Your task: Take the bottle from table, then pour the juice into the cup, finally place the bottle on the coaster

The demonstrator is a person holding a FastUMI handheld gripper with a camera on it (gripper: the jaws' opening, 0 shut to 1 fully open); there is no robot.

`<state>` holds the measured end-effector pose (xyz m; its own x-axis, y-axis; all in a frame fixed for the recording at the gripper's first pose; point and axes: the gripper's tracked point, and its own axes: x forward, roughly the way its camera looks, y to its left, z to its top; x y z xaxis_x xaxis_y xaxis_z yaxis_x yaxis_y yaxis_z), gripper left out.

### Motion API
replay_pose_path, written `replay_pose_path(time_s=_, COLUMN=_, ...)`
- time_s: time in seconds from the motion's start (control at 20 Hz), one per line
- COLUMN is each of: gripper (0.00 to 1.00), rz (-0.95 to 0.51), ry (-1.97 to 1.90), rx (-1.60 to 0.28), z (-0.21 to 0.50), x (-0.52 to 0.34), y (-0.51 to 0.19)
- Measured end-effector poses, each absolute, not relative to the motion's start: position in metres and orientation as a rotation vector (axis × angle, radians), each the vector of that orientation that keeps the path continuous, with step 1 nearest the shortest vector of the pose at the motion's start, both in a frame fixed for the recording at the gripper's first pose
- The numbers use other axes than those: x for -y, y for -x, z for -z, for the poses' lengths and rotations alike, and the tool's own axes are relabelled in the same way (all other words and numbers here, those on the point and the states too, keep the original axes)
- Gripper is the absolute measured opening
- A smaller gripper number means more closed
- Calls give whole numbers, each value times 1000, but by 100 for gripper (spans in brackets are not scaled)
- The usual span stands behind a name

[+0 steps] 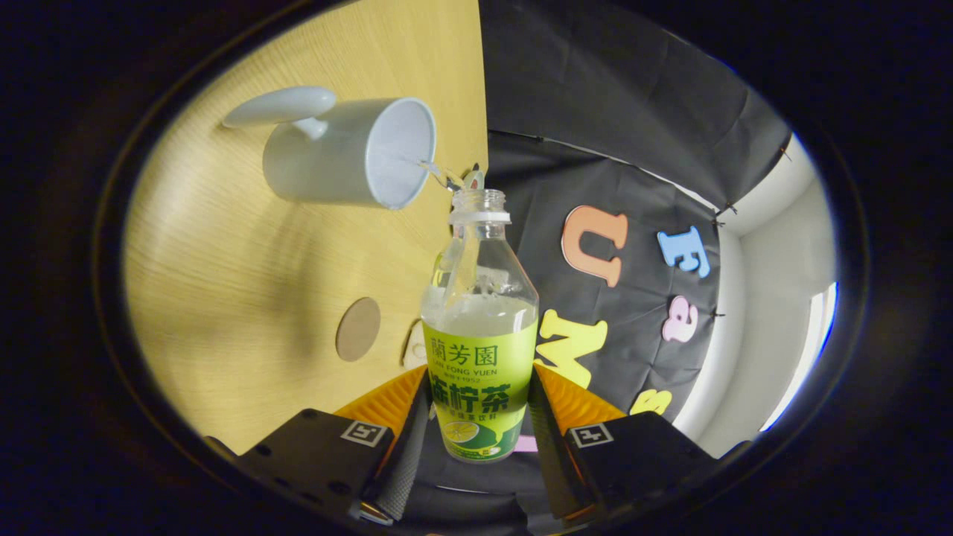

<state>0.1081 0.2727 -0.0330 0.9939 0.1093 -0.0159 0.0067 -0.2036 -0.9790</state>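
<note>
Your gripper (480, 417) has both fingers pinched on the bottle (480, 327) at its label, tipped so the open neck reaches the cup (350, 152) near the desk (246, 283) edge. A thin stream crosses into the cup's mouth. The round coaster (358, 329) lies apart, nearer your fingers, nothing blocking it.

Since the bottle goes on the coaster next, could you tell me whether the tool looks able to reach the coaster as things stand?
Probably yes. The tool is shut on the bottle, tilted and pouring into the white cup. The round coaster lies bare on the wooden table beside the bottle, with nothing on the table between them.
</note>
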Motion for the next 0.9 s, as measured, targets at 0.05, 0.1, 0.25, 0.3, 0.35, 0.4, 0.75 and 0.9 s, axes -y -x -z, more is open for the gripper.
replay_pose_path(time_s=0.05, gripper=74, rz=-92, ry=1782, rx=92, z=32, x=-274, y=-109)
replay_pose_path(time_s=0.1, gripper=74, rz=-92, ry=1790, rx=95, z=32, x=-274, y=-109)
replay_pose_path(time_s=0.25, gripper=74, rz=-98, ry=1805, rx=101, z=27, x=-273, y=-109)
replay_pose_path(time_s=0.3, gripper=74, rz=-99, ry=1806, rx=103, z=27, x=-274, y=-109)
replay_pose_path(time_s=0.35, gripper=74, rz=-99, ry=1806, rx=104, z=27, x=-274, y=-109)
replay_pose_path(time_s=0.4, gripper=74, rz=-99, ry=1807, rx=107, z=27, x=-274, y=-109)
replay_pose_path(time_s=0.75, gripper=74, rz=-90, ry=1826, rx=123, z=20, x=-275, y=-110)
replay_pose_path(time_s=0.9, gripper=74, rz=-88, ry=1847, rx=127, z=17, x=-276, y=-110)
